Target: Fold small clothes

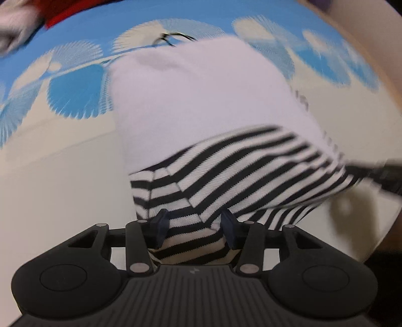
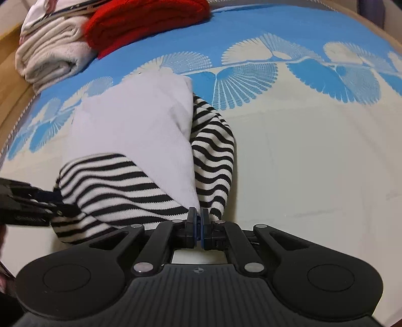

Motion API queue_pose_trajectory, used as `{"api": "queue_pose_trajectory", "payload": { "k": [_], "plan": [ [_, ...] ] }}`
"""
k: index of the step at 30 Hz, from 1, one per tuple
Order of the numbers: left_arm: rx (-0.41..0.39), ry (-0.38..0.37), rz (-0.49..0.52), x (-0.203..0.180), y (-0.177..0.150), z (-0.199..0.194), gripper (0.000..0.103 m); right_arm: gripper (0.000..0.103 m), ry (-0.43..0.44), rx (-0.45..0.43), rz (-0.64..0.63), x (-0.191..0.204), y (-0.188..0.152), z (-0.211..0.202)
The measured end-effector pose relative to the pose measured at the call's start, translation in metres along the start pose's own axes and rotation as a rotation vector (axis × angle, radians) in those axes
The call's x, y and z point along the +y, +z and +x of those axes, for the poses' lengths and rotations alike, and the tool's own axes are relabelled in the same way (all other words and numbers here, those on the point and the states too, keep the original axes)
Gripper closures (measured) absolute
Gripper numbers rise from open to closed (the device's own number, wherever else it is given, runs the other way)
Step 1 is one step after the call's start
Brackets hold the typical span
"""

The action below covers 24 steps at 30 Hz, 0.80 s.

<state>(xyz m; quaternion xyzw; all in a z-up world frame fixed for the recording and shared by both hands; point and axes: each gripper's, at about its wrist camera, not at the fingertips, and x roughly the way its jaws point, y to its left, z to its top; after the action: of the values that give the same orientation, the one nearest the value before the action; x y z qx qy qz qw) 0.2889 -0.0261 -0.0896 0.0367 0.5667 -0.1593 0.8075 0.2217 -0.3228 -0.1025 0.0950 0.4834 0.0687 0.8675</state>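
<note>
- No words, numbers or brand names can be read in either view.
- The only sign is a small round emblem moulded into the ribbed black body of the right tongs (image 2: 198, 223); a similar, blurred mark sits on the left tongs (image 1: 193, 223).

Open cream bedsheet (image 2: 314, 163) lies bare to the right of the striped garment (image 2: 120, 186), giving clear passage there. At the far left, a folded white towel (image 2: 50, 57) and red knit (image 2: 140, 22) block the corner.
</note>
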Motion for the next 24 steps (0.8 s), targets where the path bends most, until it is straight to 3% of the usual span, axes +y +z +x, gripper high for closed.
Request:
{"api": "queue_pose_trajectory", "payload": {
  "k": [2,4,7,8,12,13,14,15,16,17,19,22,24],
  "plan": [
    [-0.06,-0.04,-0.13,0.024,0.002,-0.012,0.042,0.1,0.004,-0.032,0.021,-0.001,0.004,-0.004],
    [-0.091,-0.041,-0.243,0.047,0.0,-0.018,0.027,0.096,0.016,-0.055,0.052,-0.002,0.008,-0.008],
    [-0.031,-0.05,-0.359,0.072,-0.006,-0.004,0.027,0.057,0.032,-0.05,0.065,0.0,0.009,-0.005],
    [0.014,-0.075,-0.388,0.079,-0.009,0.005,0.027,0.055,0.027,-0.042,0.042,0.004,0.009,-0.003],
    [0.065,-0.149,-0.467,0.093,-0.015,0.024,0.025,0.057,0.021,0.014,-0.015,0.015,0.006,0.009],
    [0.069,-0.162,-0.479,0.095,-0.016,0.027,0.025,0.06,0.013,0.03,-0.013,0.016,0.006,0.012],
    [0.075,-0.177,-0.492,0.096,-0.016,0.028,0.026,0.074,0.013,0.043,-0.002,0.016,0.006,0.015],
    [0.074,-0.189,-0.5,0.097,-0.015,0.027,0.035,0.082,0.015,0.056,0.014,0.014,0.006,0.017],
    [0.066,-0.217,-0.502,0.094,-0.012,0.025,0.054,0.096,0.014,0.065,0.026,0.013,0.005,0.019],
    [0.06,-0.245,-0.5,0.095,-0.012,0.023,0.056,0.098,0.018,0.073,0.037,0.011,0.004,0.02],
    [0.052,-0.226,-0.453,0.091,-0.013,0.02,0.075,0.099,0.042,0.071,0.047,0.01,0.003,0.019],
    [0.027,-0.243,-0.445,0.097,-0.014,0.008,0.083,0.1,0.085,0.053,0.051,0.011,0.002,0.012],
    [-0.03,-0.222,-0.435,0.104,-0.015,-0.01,0.084,0.1,0.161,0.038,0.101,0.008,0.002,0.005]
  ]
}}
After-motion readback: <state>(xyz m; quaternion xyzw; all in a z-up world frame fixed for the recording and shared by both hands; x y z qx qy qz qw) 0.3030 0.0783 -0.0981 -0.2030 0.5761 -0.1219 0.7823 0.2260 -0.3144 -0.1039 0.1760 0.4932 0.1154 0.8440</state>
